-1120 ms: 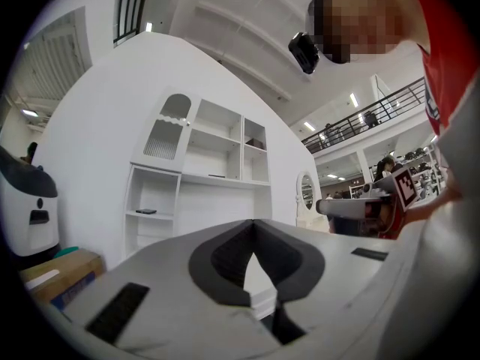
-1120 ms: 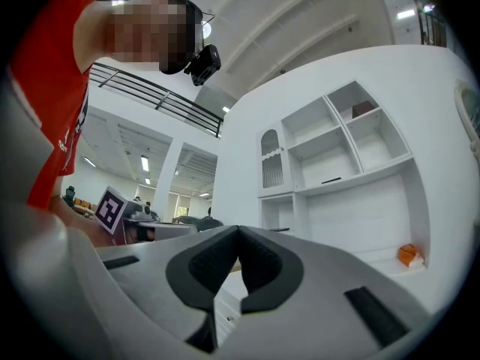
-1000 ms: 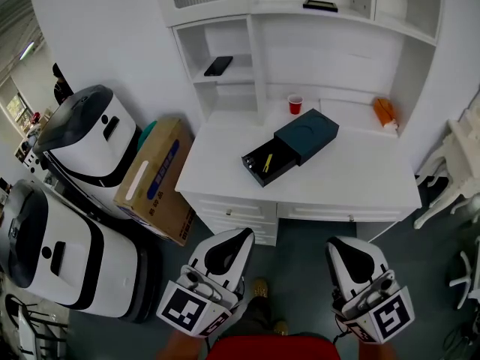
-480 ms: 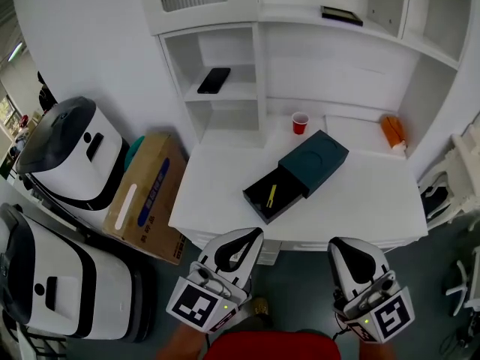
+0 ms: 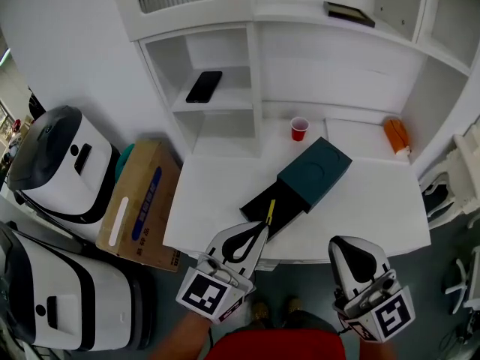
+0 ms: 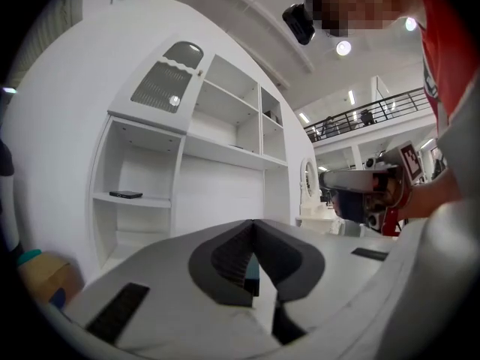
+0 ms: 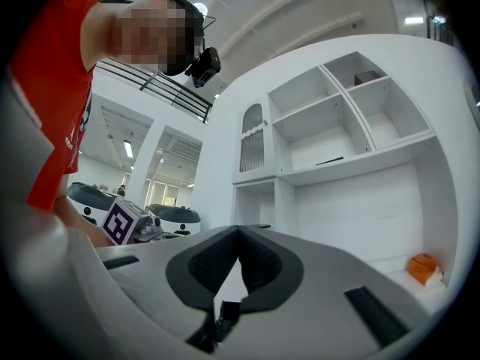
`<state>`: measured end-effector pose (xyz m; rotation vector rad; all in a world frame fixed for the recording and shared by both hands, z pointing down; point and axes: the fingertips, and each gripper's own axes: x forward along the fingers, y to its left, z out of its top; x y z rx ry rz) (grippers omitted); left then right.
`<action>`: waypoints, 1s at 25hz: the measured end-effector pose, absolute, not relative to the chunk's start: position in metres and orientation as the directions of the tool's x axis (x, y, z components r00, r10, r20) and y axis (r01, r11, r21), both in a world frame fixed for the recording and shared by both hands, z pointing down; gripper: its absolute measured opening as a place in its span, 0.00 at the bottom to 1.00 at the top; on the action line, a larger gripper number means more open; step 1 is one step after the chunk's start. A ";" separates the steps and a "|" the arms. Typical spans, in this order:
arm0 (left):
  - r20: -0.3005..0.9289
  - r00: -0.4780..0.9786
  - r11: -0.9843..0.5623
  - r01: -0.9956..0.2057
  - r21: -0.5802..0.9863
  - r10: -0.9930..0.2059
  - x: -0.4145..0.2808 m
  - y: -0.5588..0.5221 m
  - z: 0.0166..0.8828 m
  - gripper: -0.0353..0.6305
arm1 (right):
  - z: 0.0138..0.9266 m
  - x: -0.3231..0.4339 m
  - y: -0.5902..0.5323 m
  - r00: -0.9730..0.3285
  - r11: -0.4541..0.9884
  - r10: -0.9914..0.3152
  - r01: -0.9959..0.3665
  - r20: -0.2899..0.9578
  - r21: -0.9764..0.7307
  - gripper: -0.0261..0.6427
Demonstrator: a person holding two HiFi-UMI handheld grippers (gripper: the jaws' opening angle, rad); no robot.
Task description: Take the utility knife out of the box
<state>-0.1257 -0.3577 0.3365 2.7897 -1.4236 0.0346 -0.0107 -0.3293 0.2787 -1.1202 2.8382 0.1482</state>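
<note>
A dark teal box (image 5: 316, 172) lies on the white desk (image 5: 210, 201), its black drawer (image 5: 256, 203) slid out toward the front edge. In the drawer lies the yellow utility knife (image 5: 270, 209). My left gripper (image 5: 262, 226) is shut and empty, its tip over the desk's front edge just short of the drawer. Its jaws (image 6: 253, 223) meet, with a sliver of the teal box showing behind them. My right gripper (image 5: 343, 243) hangs below the desk edge to the right, shut with nothing in it. Its tips (image 7: 238, 229) are closed and point at the shelves.
A red cup (image 5: 299, 128) and an orange object (image 5: 397, 135) stand at the desk's back. A black phone (image 5: 203, 86) lies on a shelf. A cardboard box (image 5: 139, 205) and white-and-black machines (image 5: 60, 152) stand on the left, a white chair (image 5: 459, 172) on the right.
Both grippers have moved forward toward the desk. The left one's tip, which was over the floor, now reaches the desk's front edge by the drawer. Both stayed shut.
</note>
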 end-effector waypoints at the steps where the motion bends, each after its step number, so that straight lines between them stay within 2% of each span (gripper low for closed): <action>1: 0.025 0.582 -0.582 -0.813 -0.005 -0.813 -0.125 -0.363 0.338 0.07 | 0.280 -0.010 -0.334 -0.732 0.731 -0.672 -0.680 -0.115 0.057 0.04; 4: 0.036 0.557 -0.558 -0.830 -0.017 -0.830 -0.123 -0.380 0.346 0.07 | 0.282 -0.009 -0.347 -0.754 0.753 -0.647 -0.655 -0.113 0.062 0.04; 9: 0.128 0.508 -0.514 -0.857 -0.022 -0.852 -0.116 -0.407 0.377 0.07 | 0.283 0.000 -0.364 -0.790 0.789 -0.603 -0.611 -0.116 0.059 0.04; 14: 0.291 0.452 -0.475 -0.880 -0.010 -0.843 -0.112 -0.435 0.423 0.11 | 0.286 0.014 -0.380 -0.813 0.813 -0.571 -0.579 -0.114 0.054 0.04; 20: 0.572 0.398 -0.481 -0.877 0.006 -0.717 -0.111 -0.463 0.493 0.23 | 0.296 0.028 -0.394 -0.823 0.826 -0.557 -0.563 -0.109 0.032 0.04; 25: 0.740 0.334 -0.472 -0.881 0.026 -0.583 -0.116 -0.476 0.535 0.25 | 0.298 0.036 -0.401 -0.822 0.827 -0.557 -0.562 -0.123 0.009 0.04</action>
